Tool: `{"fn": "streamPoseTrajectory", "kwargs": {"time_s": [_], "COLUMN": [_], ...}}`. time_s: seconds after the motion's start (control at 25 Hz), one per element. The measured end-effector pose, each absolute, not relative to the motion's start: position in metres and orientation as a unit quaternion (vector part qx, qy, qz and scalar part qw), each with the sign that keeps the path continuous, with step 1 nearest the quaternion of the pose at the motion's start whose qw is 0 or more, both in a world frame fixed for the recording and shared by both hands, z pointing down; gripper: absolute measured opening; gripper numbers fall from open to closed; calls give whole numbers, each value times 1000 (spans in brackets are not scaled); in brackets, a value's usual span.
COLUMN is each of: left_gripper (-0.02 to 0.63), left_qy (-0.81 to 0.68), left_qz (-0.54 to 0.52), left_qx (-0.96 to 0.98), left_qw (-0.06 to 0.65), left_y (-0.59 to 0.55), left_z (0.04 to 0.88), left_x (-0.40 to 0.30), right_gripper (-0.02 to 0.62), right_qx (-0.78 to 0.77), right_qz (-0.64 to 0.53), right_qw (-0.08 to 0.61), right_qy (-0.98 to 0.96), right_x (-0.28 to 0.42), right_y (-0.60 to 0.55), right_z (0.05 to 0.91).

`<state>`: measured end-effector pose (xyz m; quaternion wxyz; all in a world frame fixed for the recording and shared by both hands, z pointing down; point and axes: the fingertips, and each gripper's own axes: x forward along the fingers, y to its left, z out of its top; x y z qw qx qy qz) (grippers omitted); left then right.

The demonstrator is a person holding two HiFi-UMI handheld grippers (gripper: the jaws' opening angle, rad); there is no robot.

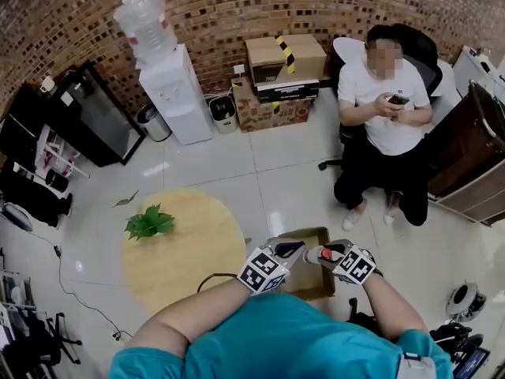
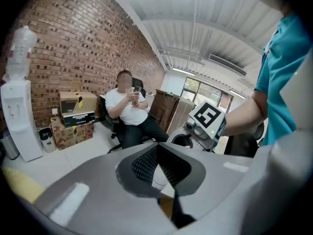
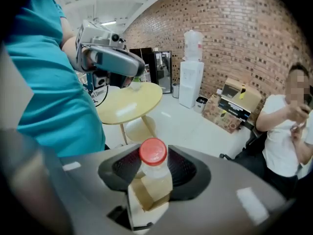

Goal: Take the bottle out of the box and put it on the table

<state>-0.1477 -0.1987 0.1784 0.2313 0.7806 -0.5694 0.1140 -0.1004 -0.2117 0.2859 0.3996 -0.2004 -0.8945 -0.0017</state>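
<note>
A clear bottle (image 3: 153, 153) with a red cap and a tan label stands between the jaws of my right gripper (image 3: 154, 177), which is shut on it. In the head view the red cap of the bottle (image 1: 325, 253) shows at my right gripper (image 1: 319, 256), above the open cardboard box (image 1: 314, 284) on the floor. My left gripper (image 1: 293, 249) hangs just left of it, over the box. Its jaws (image 2: 159, 168) are shut with nothing between them. The round yellow table (image 1: 189, 251) stands to the left of the box.
A green plant (image 1: 150, 223) lies on the table. A person sits on a chair (image 1: 387, 109) at the far right. A water dispenser (image 1: 177, 93) and stacked cartons (image 1: 280, 69) line the brick wall. A wooden cabinet (image 1: 473, 164) stands at right, a black cabinet (image 1: 87, 117) at left.
</note>
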Motion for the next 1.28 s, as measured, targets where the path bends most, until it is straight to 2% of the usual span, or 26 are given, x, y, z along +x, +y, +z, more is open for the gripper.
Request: {"fn": "streamPoseTrajectory", "kwargs": {"time_s": [0.28,0.44,0.72,1.04,1.28], "left_gripper": [0,0,0,0,0], "left_qy": [-626,-665,-708,-755,-786], "left_qz": [80,42,-11,-31,-33], "left_qx": [755,732,699,651,612], "left_qw": [178,145,101,77,83], "left_y": [-112,-64,38,183,281], "left_z": [86,70,50,51,90], "left_x": [-183,-185,-246,-307,-352], "right_gripper": [163,160,156,155,155], "right_qx": [-230,-260,-302,-356,-388], "right_qz": [-30,-78,-117,-152,-164], "right_qw": [374,363,331,317,327], "right_qy": [-898,-891,-886,-866,-846], "right_x": [-120,-117,-177,-247,-299], "right_y": [-155,-122,-29,100,190], "right_z": [162,133,84,60,89]}}
